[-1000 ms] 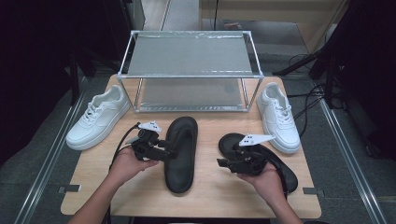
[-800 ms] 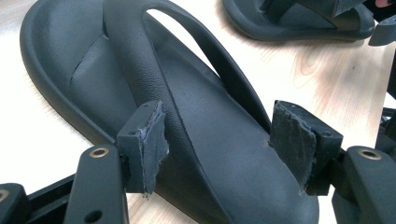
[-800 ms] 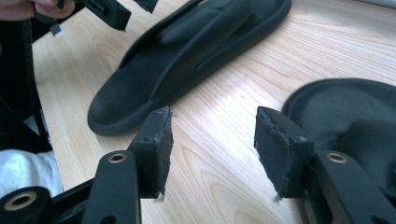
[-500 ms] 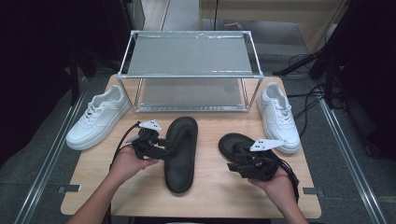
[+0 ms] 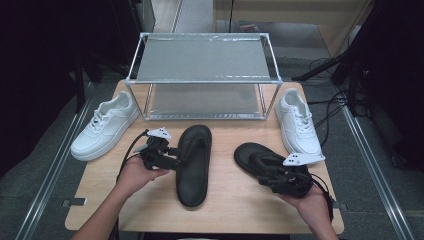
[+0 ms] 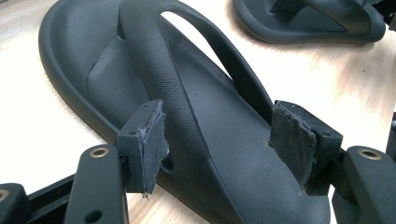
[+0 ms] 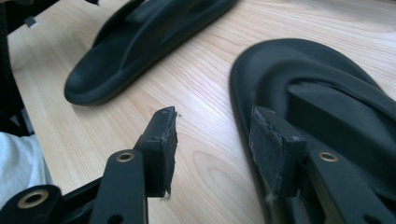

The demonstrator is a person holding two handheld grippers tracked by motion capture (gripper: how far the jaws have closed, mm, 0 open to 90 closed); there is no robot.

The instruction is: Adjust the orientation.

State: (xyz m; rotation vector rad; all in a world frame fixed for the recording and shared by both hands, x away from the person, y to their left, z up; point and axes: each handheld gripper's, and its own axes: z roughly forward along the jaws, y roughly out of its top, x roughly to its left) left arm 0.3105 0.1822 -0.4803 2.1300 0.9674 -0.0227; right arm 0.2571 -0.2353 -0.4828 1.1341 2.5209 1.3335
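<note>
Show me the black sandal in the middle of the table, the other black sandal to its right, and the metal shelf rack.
Middle black sandal [image 5: 194, 167], high view, on its footbed.
Right black sandal [image 5: 250, 154], high view, on its toe end.
Metal shelf rack [image 5: 202, 59], high view, on its top shelf.

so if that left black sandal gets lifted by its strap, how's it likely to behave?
The left sandal looks like one moulded foam piece, so probably light for its size. Its thick strap arches up unsupported, so it likely flexes without flopping. The pebbled matte skin should grip the left gripper's pads. Lying flat, it shouldn't roll.
</note>
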